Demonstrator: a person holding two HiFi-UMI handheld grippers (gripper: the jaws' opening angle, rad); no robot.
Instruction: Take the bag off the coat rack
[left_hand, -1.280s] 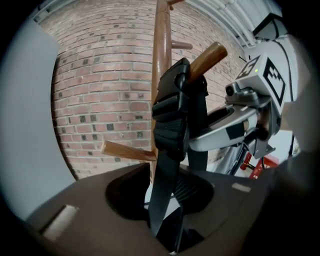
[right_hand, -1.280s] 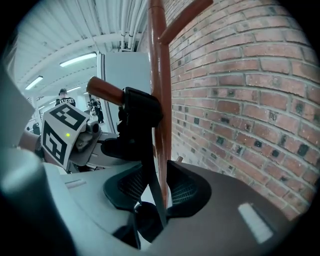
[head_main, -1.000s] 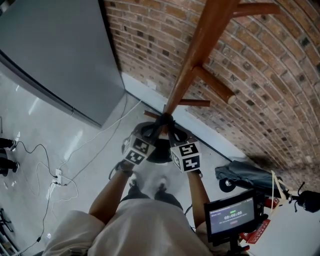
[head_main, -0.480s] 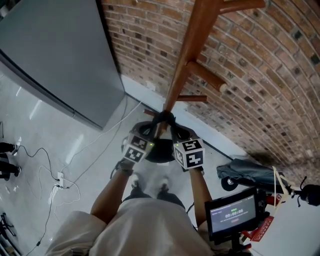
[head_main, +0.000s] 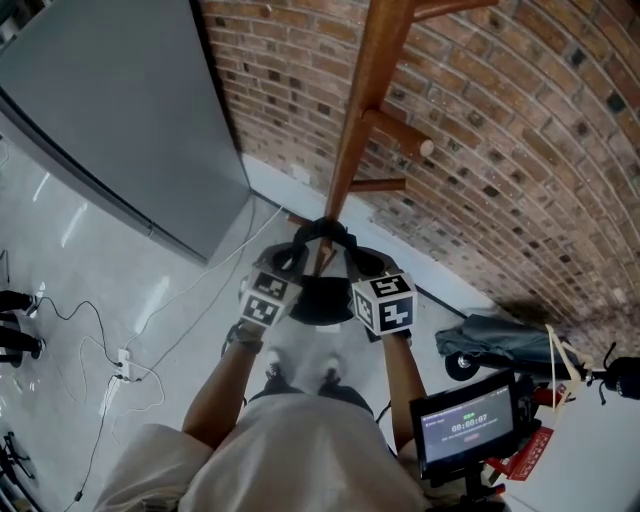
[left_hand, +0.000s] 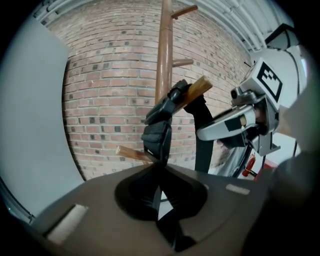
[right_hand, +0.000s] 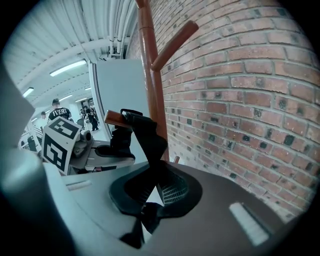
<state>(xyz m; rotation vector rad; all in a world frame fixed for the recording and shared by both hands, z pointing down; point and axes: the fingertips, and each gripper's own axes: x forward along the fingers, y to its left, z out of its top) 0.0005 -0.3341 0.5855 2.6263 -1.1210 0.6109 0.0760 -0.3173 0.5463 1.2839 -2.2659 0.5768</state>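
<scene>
A wooden coat rack (head_main: 360, 120) stands against the brick wall, with short pegs along its pole. A black bag (head_main: 320, 300) hangs low on it, and its straps (head_main: 325, 230) loop over a lower peg (left_hand: 197, 90). My left gripper (head_main: 290, 260) is shut on the left strap (left_hand: 157, 135), just below the peg. On the other side, my right gripper (head_main: 352, 262) is shut on the right strap (right_hand: 147, 135). The two grippers face each other across the bag, and each shows in the other's view: the right gripper (left_hand: 240, 122) and the left gripper (right_hand: 100, 150).
A grey panel (head_main: 110, 110) stands to the left of the rack. Cables and a power strip (head_main: 120, 358) lie on the pale floor. A small monitor (head_main: 465, 430) and a covered wheeled thing (head_main: 500, 345) sit at the lower right. People stand far off in the right gripper view.
Both grippers have risen a little with the straps, and the loop sits higher against the pole.
</scene>
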